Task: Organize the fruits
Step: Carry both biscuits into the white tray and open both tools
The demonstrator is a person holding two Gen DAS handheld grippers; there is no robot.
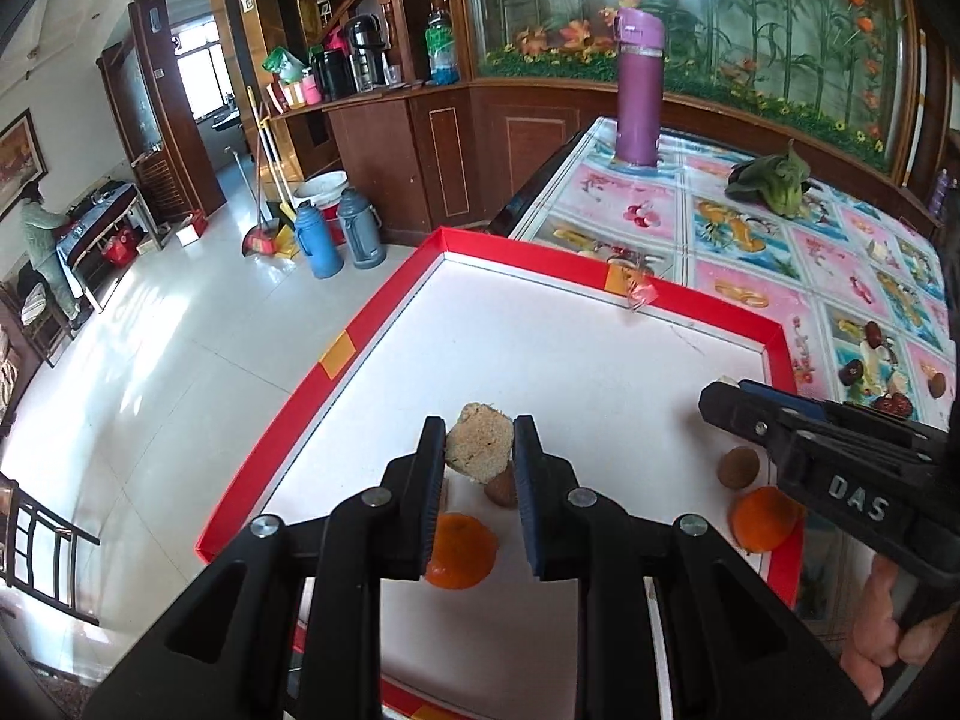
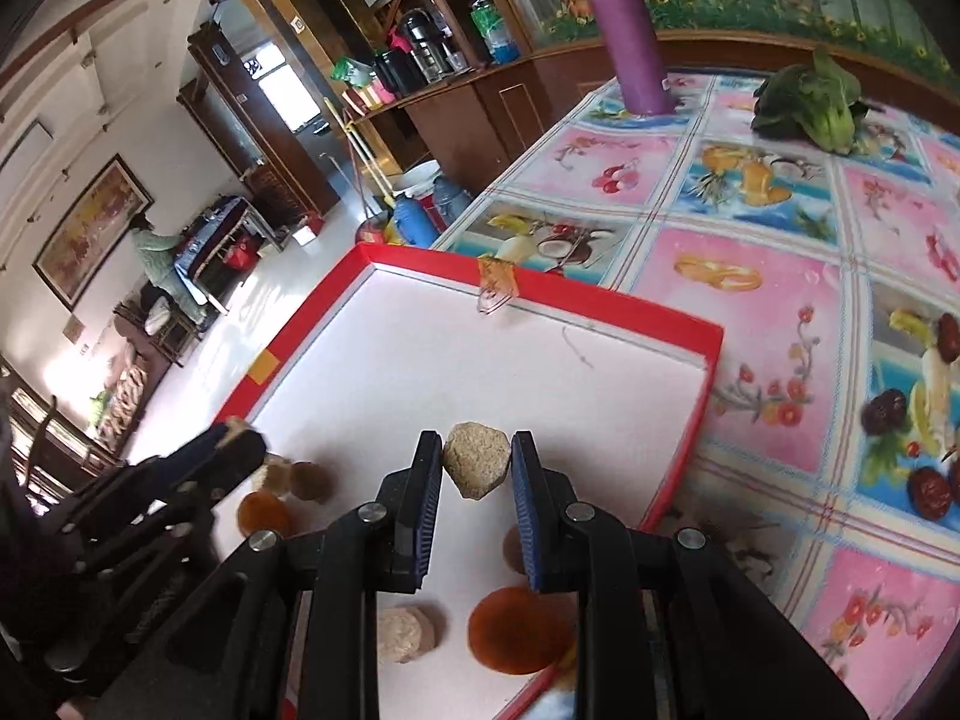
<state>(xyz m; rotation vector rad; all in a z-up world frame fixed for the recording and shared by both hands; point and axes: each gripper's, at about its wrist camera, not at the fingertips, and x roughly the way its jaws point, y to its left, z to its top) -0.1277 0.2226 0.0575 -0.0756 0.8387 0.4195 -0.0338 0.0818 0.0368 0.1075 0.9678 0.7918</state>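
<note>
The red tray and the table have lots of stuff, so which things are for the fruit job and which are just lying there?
For the job: red tray, oranges, brown fruits, the tan lumps each gripper holds, dark red fruits on the cloth.

Just lying about: purple flask, leafy greens.

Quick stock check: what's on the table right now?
red-rimmed white tray: one, table's near edge
tan crumbly blocks: at least three; one in each gripper, one loose in tray
round oranges: two, orange, in tray
brown kiwi-like fruits: two, in tray
dark red dates: several, on tablecloth right of tray
purple flask: one, upright, far side
green leafy vegetable: one, far side
left hand-held gripper: black, shut on a block
right hand-held gripper: black, shut on a block
</note>
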